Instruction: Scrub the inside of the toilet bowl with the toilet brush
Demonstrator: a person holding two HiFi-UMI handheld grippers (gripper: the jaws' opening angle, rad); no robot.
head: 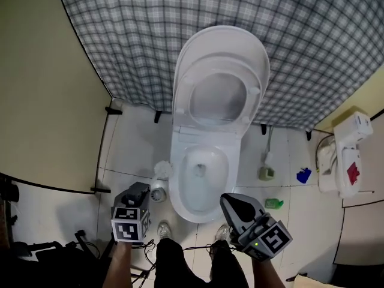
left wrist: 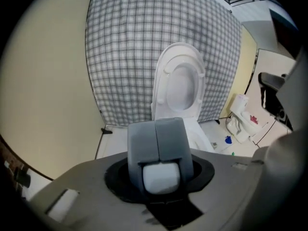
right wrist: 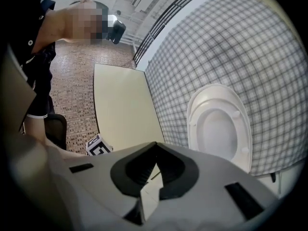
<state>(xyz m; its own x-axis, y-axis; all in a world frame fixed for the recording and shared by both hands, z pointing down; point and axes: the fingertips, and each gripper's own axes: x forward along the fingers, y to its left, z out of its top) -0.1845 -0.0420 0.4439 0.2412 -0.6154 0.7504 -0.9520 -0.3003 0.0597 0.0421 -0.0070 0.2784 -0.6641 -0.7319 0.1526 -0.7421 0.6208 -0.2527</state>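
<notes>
Right gripper at a toilet cubicle: its grey housing fills the lower frame, and its two dark jaws meet at the tips with nothing between them, a sliver of pale floor showing through the gap below. Beyond the housing's upper right edge stands the white toilet lid, raised upright with the seat folded against it, backed by a grey checked curtain. A cream partition panel runs left of the curtain. A black-and-white marker cube peeks over the housing's left edge. At upper left a person in a dark sleeve leans over a brown patterned floor.
</notes>
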